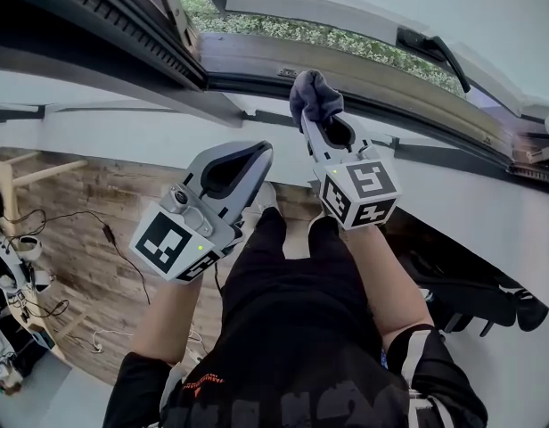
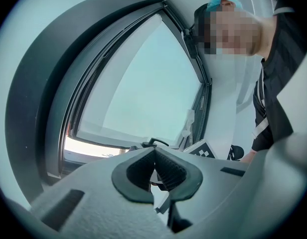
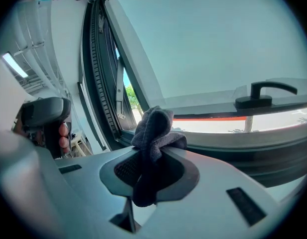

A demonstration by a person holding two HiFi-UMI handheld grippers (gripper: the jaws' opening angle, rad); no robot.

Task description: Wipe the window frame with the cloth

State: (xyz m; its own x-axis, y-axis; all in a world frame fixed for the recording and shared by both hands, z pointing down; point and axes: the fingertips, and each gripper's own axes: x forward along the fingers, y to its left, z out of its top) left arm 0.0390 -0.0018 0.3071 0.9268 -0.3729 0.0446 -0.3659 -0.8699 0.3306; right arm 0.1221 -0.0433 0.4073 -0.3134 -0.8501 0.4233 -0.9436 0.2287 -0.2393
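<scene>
A grey cloth is bunched between the jaws of my right gripper, which is shut on it. In the head view the cloth sits just below the dark window frame, close to it; contact cannot be told. The right gripper view shows the cloth sticking up from the right gripper in front of the frame's lower rail. My left gripper hangs lower and to the left, jaws shut with nothing between them; the left gripper points at the window pane.
A black window handle lies on the open sash at the upper right, seen as a handle in the right gripper view. White wall runs below the frame. Wooden floor, cables and a person's legs lie beneath.
</scene>
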